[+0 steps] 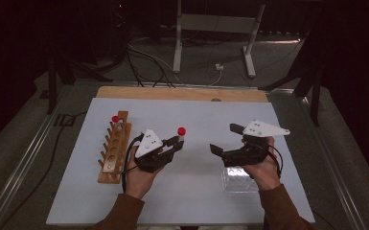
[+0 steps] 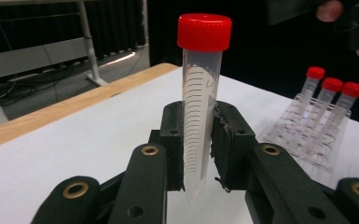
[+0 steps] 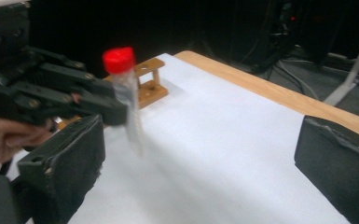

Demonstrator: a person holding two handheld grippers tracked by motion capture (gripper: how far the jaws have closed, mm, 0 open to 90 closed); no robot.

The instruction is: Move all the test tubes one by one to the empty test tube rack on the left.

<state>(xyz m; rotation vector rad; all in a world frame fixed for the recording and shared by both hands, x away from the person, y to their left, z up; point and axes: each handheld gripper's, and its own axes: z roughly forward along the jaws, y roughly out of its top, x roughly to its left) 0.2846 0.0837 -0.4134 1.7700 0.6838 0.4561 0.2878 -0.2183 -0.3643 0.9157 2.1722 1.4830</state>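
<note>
Left gripper (image 2: 199, 144) clamps the red-capped centrifuge tube (image 2: 200, 107) upright mid-table, right of the wooden rack (image 1: 116, 146); right gripper (image 1: 224, 139) gapes empty. Light, slick, rigid plastic: grip mid-barrel

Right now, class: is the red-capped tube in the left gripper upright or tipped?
Upright. The left gripper clamps the red-capped tube near its pointed bottom end, with the red cap on top.

Tube (image 3: 129, 116) blurred in right gripper view, clear rack (image 1: 239, 181) partly hidden behind right hand (image 1: 263, 170)
</note>
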